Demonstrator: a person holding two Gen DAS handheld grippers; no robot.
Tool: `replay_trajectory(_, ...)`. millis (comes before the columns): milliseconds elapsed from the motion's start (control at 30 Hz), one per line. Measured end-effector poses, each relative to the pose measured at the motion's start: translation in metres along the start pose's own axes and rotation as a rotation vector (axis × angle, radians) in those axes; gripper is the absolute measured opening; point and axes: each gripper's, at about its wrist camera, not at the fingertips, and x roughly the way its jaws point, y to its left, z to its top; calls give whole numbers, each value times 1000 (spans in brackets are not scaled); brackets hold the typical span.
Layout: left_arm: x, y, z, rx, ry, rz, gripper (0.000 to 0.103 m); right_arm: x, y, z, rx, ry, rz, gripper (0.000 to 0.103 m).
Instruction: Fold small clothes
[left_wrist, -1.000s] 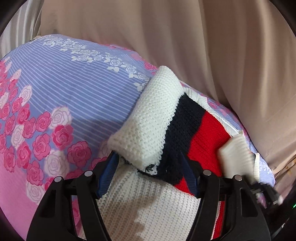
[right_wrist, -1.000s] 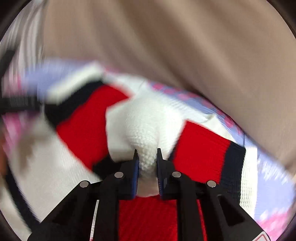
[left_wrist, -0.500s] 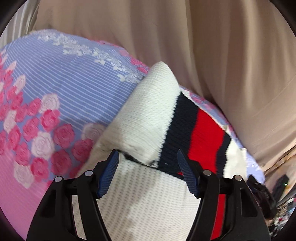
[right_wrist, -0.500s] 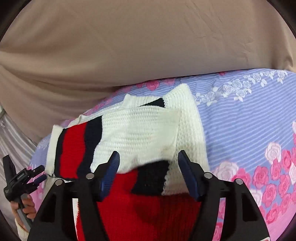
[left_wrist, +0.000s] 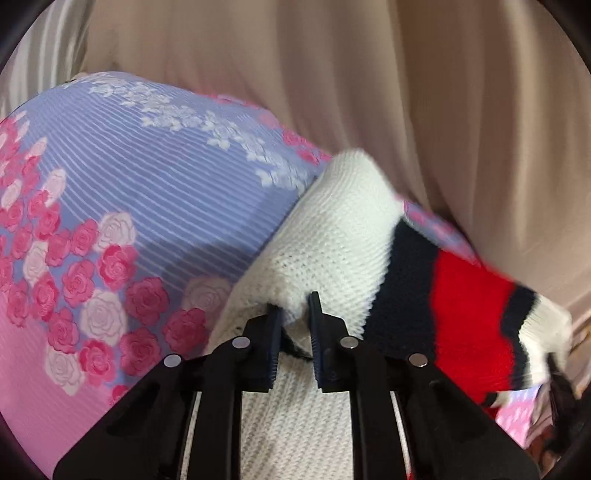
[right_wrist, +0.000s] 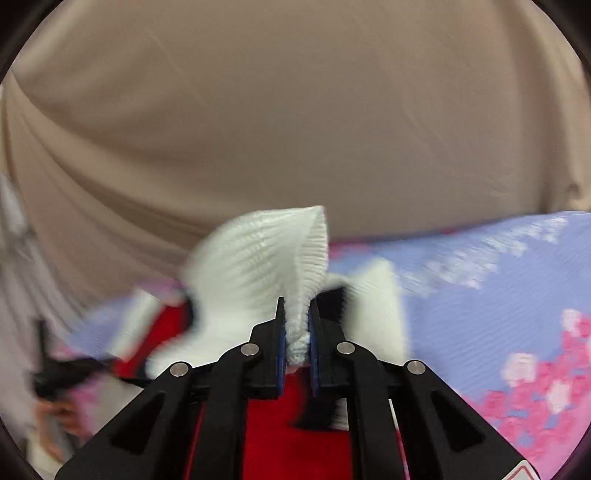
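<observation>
Your left gripper (left_wrist: 295, 317) has its two black fingers drawn close together, pinching a fold of white knit at the near edge of the striped knit sweater (left_wrist: 347, 243). From that pinch the sweater runs up and right: a broad white band, then navy, red, navy and a white end that is blurred. More white knit lies under your fingers. Around it spreads the floral bedsheet (left_wrist: 122, 192), lavender with pink and white roses. A beige curtain (left_wrist: 424, 92) hangs behind.
</observation>
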Motion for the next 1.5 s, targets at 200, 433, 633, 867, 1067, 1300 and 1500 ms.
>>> replay_trajectory(200,7,-10,-15,53,-5,47,10,-26,-8,-12,60,-80,72,9)
replay_trajectory(433,15,-18,-26,93,-24,75,10,-17,-16,-12,67,6,16,22)
replay_trajectory(633,27,-26,-35,93,-53,63,10,-26,111,35,-186,-20,295,40)
replay_trajectory(867,16,-10,-35,105,-67,38,10,84,264,46,-397,121,407,53)
replay_trajectory(1067,13,-3,-36,125,-70,21,10,152,308,35,-432,205,390,21)
replay_trajectory(1300,7,-3,-42,127,-93,40,10,125,350,49,-504,56,458,7)
replay_trajectory(1500,8,-2,-42,127,-84,43,10,187,354,31,-504,175,309,17)
